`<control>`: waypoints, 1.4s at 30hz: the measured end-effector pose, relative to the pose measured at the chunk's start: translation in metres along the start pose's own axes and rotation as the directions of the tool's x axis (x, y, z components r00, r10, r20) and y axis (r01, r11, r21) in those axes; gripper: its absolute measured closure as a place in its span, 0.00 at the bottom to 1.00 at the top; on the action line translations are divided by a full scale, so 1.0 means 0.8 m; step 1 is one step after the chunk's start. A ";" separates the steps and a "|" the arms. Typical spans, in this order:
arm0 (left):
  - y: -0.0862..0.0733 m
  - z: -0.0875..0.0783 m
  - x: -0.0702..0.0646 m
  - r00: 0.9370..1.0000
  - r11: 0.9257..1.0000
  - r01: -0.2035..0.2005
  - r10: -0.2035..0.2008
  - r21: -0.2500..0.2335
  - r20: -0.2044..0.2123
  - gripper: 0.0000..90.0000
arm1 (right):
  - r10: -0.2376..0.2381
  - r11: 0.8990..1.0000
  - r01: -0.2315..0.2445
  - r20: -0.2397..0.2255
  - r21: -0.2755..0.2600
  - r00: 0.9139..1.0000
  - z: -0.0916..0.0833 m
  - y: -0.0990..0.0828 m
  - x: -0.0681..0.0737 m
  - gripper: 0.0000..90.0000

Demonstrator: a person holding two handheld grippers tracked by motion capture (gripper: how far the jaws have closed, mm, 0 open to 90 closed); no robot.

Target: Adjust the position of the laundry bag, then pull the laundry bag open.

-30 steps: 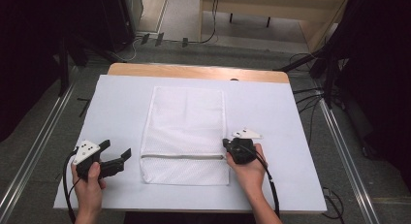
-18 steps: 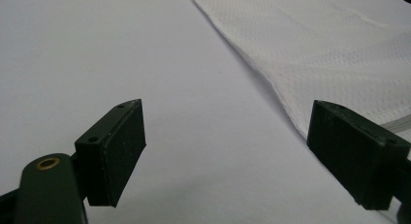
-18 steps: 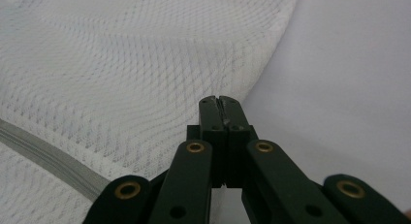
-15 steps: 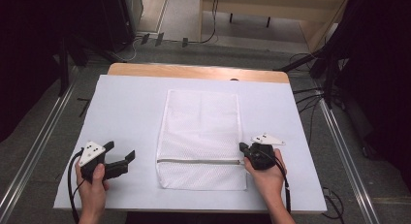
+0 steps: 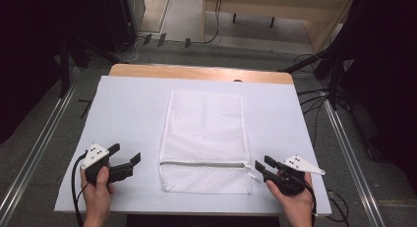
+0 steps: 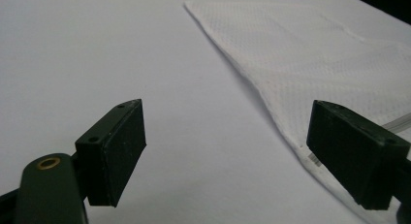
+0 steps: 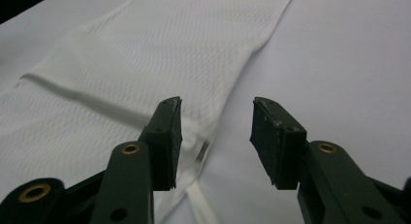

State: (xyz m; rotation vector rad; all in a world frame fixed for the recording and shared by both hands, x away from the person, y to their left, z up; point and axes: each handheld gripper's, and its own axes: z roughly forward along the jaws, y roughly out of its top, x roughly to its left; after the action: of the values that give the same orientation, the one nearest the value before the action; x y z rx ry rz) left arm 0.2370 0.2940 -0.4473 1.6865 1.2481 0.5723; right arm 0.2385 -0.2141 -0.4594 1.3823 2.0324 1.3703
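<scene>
A white mesh bag [image 5: 204, 138] lies flat in the middle of the white-covered table [image 5: 128, 109], its zipper [image 5: 201, 163] running across near the front end. My right gripper [image 5: 262, 162] sits just off the zipper's right end. Its jaws have just been opening; they stand apart with nothing pressed between them. In the right gripper view, the gripper [image 7: 215, 132] points at the bag's edge [image 7: 145, 64] and the small zipper pull [image 7: 201, 151]. My left gripper [image 5: 127, 153] rests open to the left of the bag, also open in its own view [image 6: 228, 151], with the bag's corner [image 6: 315, 54] beyond.
The table's wooden back edge [image 5: 196, 72] shows beyond the white cover. Metal rails [image 5: 34, 148] run along the floor on both sides, with cables [image 5: 319, 97] at the right and dark equipment behind. Bare white surface lies on either side of the bag.
The bag has slid to the right with my right gripper, which moved right and then opened off the zipper end. The left gripper has barely moved.
</scene>
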 end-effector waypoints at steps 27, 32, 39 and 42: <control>0.013 0.023 -0.075 0.995 0.998 -0.040 0.036 0.040 0.093 0.21 | 0.016 0.990 -0.005 -0.077 0.144 0.997 0.029 -0.020 0.006 0.59; 0.013 0.032 -0.101 0.989 0.996 -0.067 0.058 0.060 0.135 0.21 | -0.020 0.984 0.032 -0.072 0.178 0.997 0.040 -0.025 0.020 0.59; 0.015 0.047 -0.132 0.980 0.994 -0.064 0.046 0.090 0.193 0.21 | -0.010 0.984 0.010 -0.006 0.179 1.000 0.036 -0.029 0.036 0.57; 0.017 0.053 -0.147 0.978 0.991 -0.086 0.065 0.099 0.201 0.22 | -0.018 0.983 0.016 0.007 0.185 1.000 0.034 -0.030 0.040 0.56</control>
State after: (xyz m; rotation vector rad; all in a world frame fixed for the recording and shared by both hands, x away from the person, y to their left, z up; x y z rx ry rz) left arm 0.2332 0.1686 -0.4371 1.8384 1.0921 0.3775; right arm 0.2288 -0.1743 -0.4854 1.4386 2.2075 1.1906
